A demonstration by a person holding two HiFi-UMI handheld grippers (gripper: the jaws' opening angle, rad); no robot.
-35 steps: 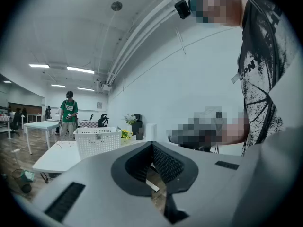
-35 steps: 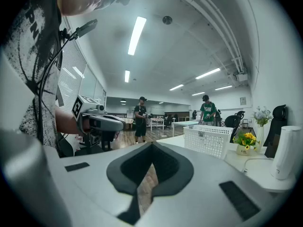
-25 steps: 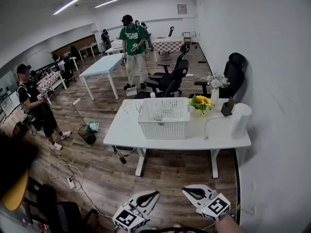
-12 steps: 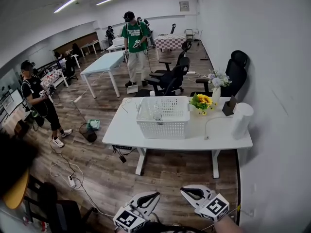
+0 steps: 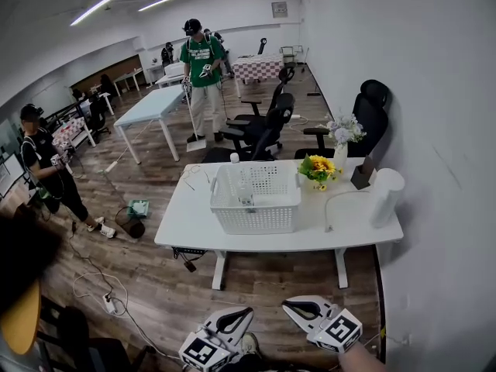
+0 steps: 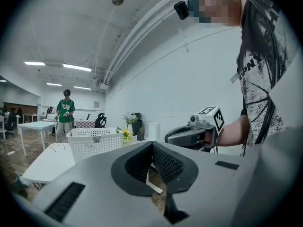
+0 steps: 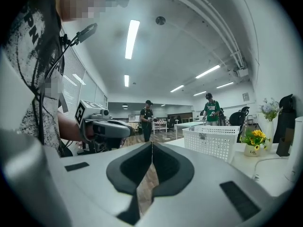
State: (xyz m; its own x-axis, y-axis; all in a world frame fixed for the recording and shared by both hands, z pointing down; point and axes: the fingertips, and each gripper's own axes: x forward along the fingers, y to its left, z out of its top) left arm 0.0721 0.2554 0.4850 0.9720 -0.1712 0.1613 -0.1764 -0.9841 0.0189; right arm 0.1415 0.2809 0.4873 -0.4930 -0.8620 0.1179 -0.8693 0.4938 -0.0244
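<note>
head view: table [image 5: 353,227] sits slightly nearer us than a second ago. basket [image 5: 256,200] on it, well ahead of left gripper [image 5: 236,316] and right gripper [image 5: 298,310].
left gripper view: our jaws pressed together, empty; basket slid slightly left.
right gripper view: jaws together, empty; basket well apart.

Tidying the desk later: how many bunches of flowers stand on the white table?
2: yellow flowers beside the basket; white flowers in a vase just behind them. The basket might hide more.
</note>
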